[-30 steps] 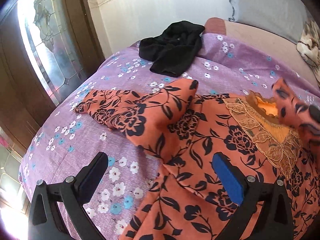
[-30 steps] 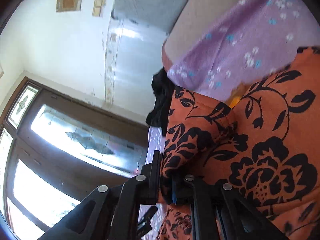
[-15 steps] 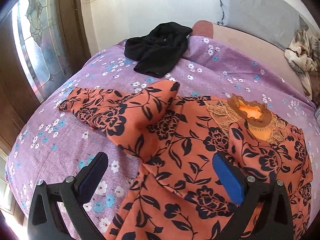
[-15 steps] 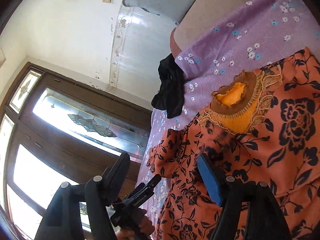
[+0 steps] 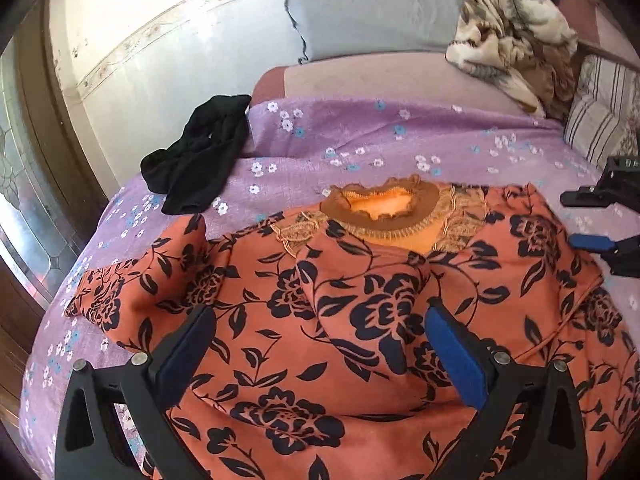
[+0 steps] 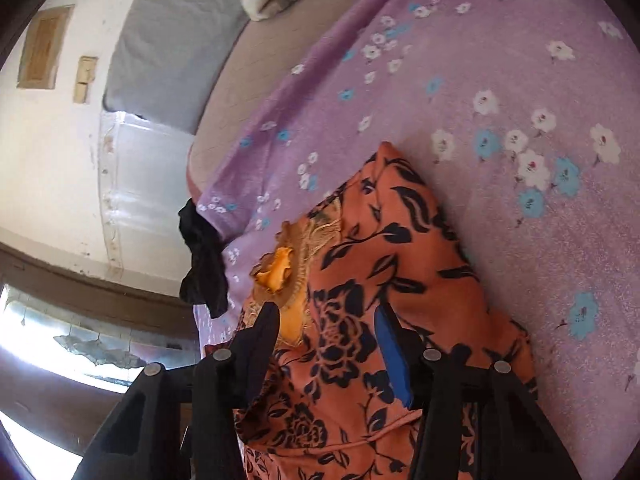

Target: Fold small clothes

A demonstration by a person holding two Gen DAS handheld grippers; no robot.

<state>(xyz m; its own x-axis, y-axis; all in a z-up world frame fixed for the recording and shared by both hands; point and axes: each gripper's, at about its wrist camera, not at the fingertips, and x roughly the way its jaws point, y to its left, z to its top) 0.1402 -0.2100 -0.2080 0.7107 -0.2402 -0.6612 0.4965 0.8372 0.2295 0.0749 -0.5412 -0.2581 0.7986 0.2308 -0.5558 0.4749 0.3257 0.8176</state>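
An orange top with black flowers [image 5: 360, 320] lies spread on the purple flowered bedspread [image 5: 360, 136]. Its gold-trimmed neckline [image 5: 380, 208] points to the far side, and its right sleeve lies folded over the body. My left gripper [image 5: 320, 352] is open and empty, hovering over the top's lower part. My right gripper [image 6: 328, 336] is open and empty above the top's right shoulder [image 6: 384, 248]; it also shows at the right edge of the left wrist view [image 5: 600, 216]. The left sleeve [image 5: 132, 280] lies out to the left.
A black garment [image 5: 200, 164] lies crumpled at the bed's far left corner, also seen in the right wrist view [image 6: 204, 260]. A grey pillow [image 5: 372, 8], a brown-and-white blanket [image 5: 516, 36] and a striped cushion [image 5: 600, 120] sit at the back. A glass door [image 5: 24, 184] is on the left.
My right gripper has let go of the right sleeve, which now lies folded over the top, and has opened. My left gripper has swung right over the top.
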